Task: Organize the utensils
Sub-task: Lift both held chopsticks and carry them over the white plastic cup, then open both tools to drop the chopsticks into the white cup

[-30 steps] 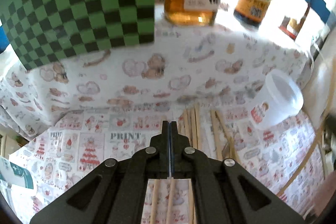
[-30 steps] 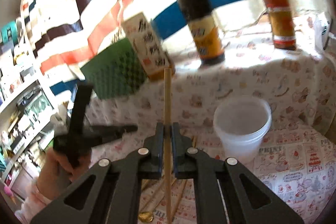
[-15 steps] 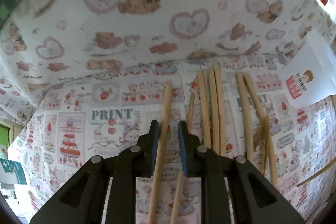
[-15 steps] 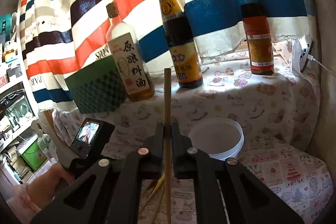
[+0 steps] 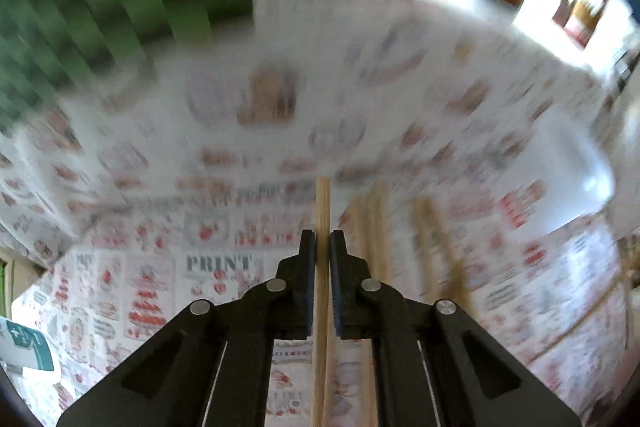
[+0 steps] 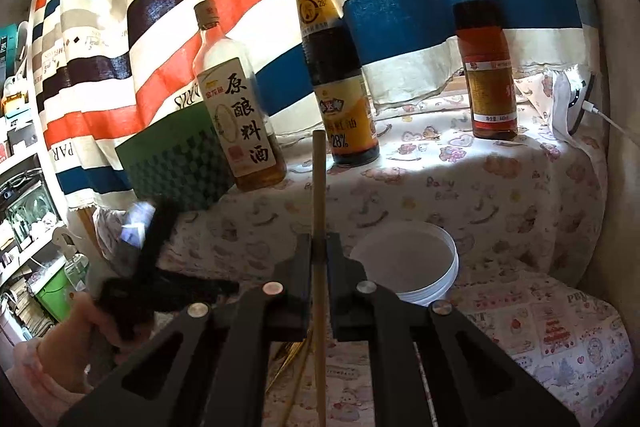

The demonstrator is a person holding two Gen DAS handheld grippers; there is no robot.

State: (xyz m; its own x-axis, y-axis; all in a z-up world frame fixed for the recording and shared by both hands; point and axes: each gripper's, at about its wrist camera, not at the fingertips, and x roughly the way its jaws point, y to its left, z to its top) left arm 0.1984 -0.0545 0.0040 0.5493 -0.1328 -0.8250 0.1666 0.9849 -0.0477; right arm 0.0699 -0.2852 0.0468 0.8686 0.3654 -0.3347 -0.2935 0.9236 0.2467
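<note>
The left hand-held gripper (image 5: 322,247) is closing its jaws on a single wooden chopstick (image 5: 322,203), apparently to separate it from the loose chopsticks (image 5: 376,223) lying on the counter (image 5: 160,267). The right hand-held gripper (image 6: 319,247) pinches another chopstick (image 6: 319,179), which points forward beside the white tub (image 6: 408,267), the likely receptacle.

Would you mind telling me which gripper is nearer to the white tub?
The right gripper, shut on a chopstick, sits just left of the white tub. The left gripper, closing on another chopstick, is farther left across the table.
</note>
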